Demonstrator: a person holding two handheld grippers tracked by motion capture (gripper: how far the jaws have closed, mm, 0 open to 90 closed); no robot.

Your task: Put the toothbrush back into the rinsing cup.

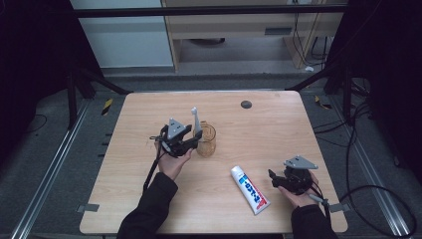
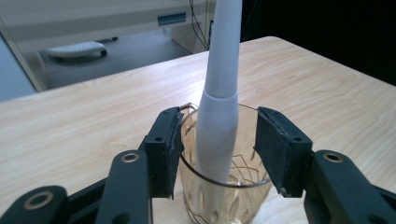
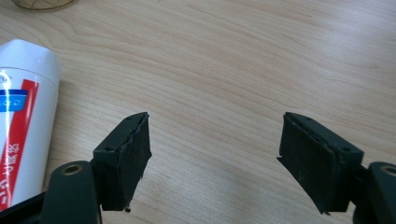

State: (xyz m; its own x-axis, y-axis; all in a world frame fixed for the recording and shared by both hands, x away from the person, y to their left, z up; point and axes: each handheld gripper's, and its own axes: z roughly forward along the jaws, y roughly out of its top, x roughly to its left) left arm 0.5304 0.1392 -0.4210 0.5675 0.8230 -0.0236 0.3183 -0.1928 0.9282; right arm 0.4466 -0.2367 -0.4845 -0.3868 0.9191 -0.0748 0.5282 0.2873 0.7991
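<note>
Left claw (image 2: 217, 154), spread wide, flanks toothbrush (image 2: 219, 107) in glass (image 2: 224, 196); withdrawal could snag and tip it. Right claw (image 3: 215, 158) is spread, empty.

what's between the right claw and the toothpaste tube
Nothing: in the high view, bare wooden table separates the right claw from the toothpaste tube; the right gripper view shows bare wood between its open jaws too.

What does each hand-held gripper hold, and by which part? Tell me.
Nothing. The left hand-held gripper stands open around the toothbrush in the cup; the right hand-held gripper is open.
</note>
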